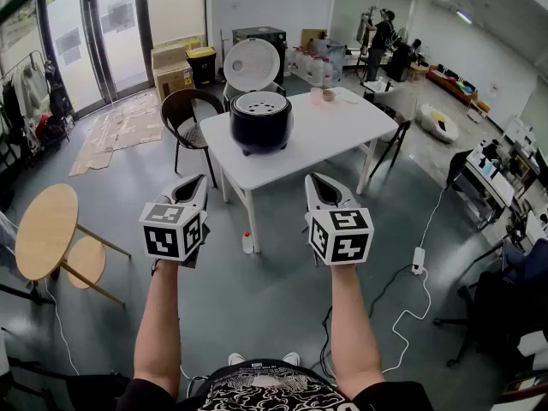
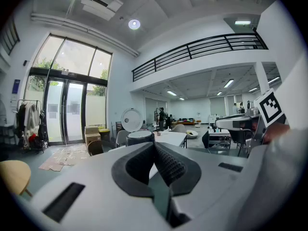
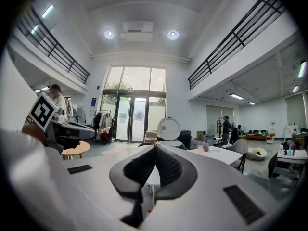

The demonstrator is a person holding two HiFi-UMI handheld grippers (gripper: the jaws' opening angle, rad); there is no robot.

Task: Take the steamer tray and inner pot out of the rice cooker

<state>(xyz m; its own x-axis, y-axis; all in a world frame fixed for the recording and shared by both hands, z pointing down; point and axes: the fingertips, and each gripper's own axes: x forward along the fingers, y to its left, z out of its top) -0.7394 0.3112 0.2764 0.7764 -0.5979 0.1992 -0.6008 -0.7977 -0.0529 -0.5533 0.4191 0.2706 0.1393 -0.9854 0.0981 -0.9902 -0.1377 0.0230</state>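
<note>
Presently left gripper [image 1: 197,181] and right gripper [image 1: 314,180] are pressed together, empty: the open rice cooker [image 1: 260,120], upper centre, lies beyond reach.

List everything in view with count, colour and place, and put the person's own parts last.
rice cooker: one, black, white lid up, on the table.
steamer tray: one, pale grey, perforated, in the cooker's top.
table: one, white, ahead of the person.
chair: one, dark, left of the table.
round tables: two, wooden, far left.
cardboard boxes: several, brown, near the glass doors.
bottle: one, pale, floor beside a table leg.
left gripper: one, white, shut, empty, short of the table.
right gripper: one, white, shut, empty, beside the left.
</note>
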